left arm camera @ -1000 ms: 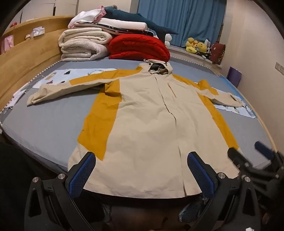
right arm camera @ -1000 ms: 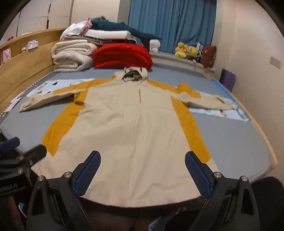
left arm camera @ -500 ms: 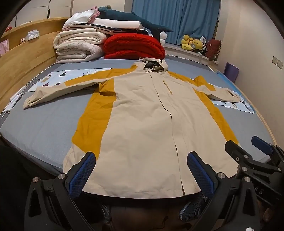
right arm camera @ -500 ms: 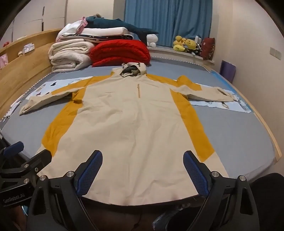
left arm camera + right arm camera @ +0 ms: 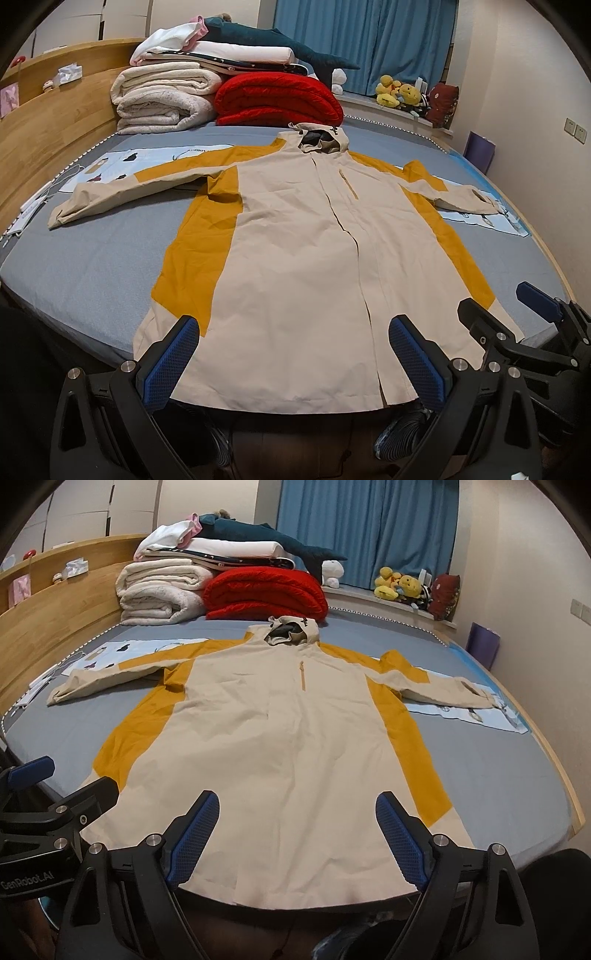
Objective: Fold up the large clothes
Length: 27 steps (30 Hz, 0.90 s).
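Note:
A long hooded jacket [image 5: 295, 240], beige with mustard side panels, lies flat and face up on the bed, sleeves spread out to both sides. Its hem hangs at the near edge. My left gripper [image 5: 291, 332] hovers open over the left part of the hem, with nothing between its blue pads. My right gripper [image 5: 297, 801] stands open over the right part of the hem of the jacket [image 5: 280, 720], touching nothing. Each gripper shows in the other's view: the right gripper [image 5: 495, 297] at the right edge, the left gripper [image 5: 79, 775] at the left edge.
The bed's grey sheet [image 5: 92, 258] has bare room on both sides of the jacket. Folded white blankets [image 5: 162, 99] and a red quilt [image 5: 277, 99] are stacked at the far end. Light blue printed cloths [image 5: 480, 709] lie under the sleeves. A wooden headboard [image 5: 44, 125] runs along the left.
The right gripper's jaws have narrowed a little. Both views have shifted slightly over the hem. The jacket lies as before.

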{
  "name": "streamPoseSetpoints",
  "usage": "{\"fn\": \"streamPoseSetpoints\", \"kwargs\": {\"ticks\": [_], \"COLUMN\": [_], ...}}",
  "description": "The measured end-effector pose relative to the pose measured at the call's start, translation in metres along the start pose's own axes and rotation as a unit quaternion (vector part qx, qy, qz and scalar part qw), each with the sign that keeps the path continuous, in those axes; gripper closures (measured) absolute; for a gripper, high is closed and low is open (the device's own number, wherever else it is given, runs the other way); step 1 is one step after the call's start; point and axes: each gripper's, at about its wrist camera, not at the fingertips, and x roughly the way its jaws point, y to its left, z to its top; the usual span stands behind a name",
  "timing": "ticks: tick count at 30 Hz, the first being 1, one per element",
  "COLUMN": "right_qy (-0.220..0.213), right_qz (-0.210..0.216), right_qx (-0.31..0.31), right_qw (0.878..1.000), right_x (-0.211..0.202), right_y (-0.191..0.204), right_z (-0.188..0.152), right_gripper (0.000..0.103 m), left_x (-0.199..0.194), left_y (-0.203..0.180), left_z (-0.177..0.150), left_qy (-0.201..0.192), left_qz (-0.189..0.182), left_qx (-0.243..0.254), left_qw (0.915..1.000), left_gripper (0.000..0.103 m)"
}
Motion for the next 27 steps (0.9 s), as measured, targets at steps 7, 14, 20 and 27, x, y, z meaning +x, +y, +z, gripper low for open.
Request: {"fn": "streamPoseSetpoints", "kwargs": {"ticks": [7, 14, 20, 27], "right_qy": [0.0, 0.002, 0.002, 0.002], "right_qz": [-0.001, 0.0, 0.001, 0.002], "right_qx": [-0.001, -0.001, 0.0, 0.001], "right_qw": [1.0, 1.0, 1.0, 1.0], "right_x": [-0.0008, -0.001, -0.0008, -0.0007], "right_y": [0.0016, 0.0003, 0.001, 0.0007], "right_z": [0.0018, 0.0032, 0.003, 0.0039], "right_gripper": [0.016, 0.016, 0.016, 0.016], "left_x": [0.0001, 0.0, 0.0001, 0.0002], "left_y": [-0.0007, -0.0013, -0.0015, -0.0012], "left_z": [-0.0002, -0.0003, -0.0004, -0.0004], "left_qy": [0.0, 0.0, 0.0, 0.0], "left_qz": [0.001, 0.001, 0.001, 0.001], "left_qx": [0.001, 0.001, 0.0, 0.0], "left_qw": [1.0, 1.0, 1.0, 1.0], "left_gripper": [0.001, 0.001, 0.001, 0.001]}}
